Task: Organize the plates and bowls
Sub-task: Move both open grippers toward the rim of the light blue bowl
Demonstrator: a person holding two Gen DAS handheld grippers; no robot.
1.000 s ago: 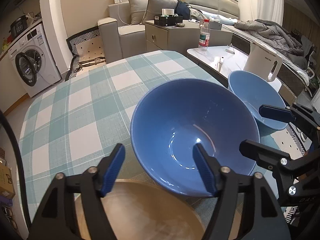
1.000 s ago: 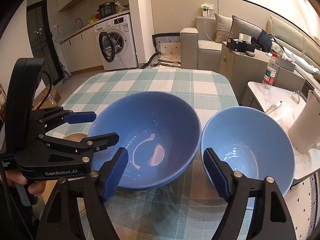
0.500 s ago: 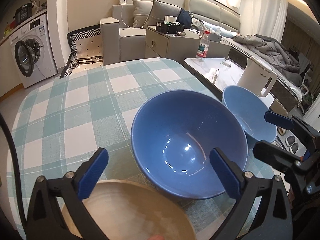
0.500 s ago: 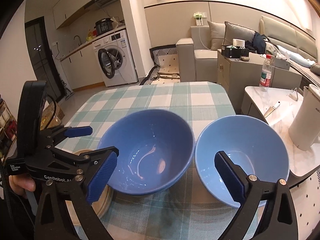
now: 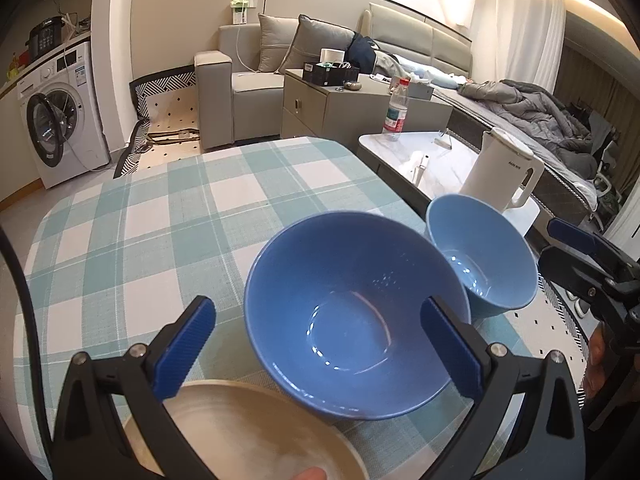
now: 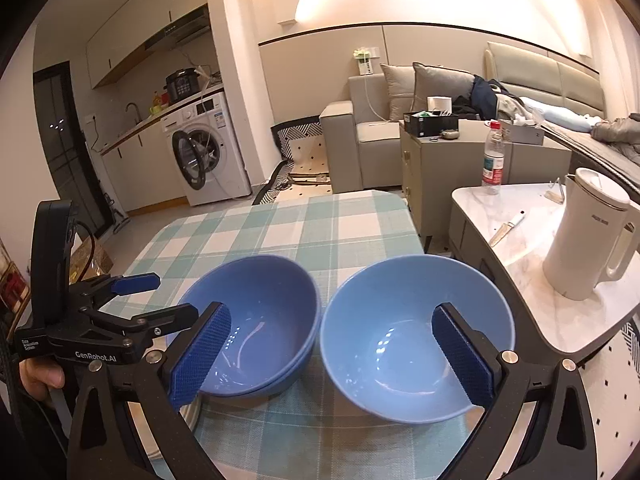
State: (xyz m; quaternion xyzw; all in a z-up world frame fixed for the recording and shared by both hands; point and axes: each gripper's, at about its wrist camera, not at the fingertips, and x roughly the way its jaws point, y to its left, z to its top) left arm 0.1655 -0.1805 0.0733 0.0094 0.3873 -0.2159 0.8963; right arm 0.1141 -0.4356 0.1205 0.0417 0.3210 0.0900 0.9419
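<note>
My dark blue bowl (image 5: pixel 352 320) and lighter blue bowl (image 5: pixel 480 256) sit upright (side by side), near a tan plate (image 5: pixel 248 432).

bowl (image 6: pixel 256 320) left of second bowl (image 6: pixel 416 336) | plate (image 5: pixel 248 432) nearest | all on table (image 5: pixel 160 216)

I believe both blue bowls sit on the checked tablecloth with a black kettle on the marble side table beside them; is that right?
Not quite: the kettle is white, not black, as the right wrist view shows. The darker blue bowl and lighter blue bowl do sit on the checked tablecloth, beside the marble side table.
</note>
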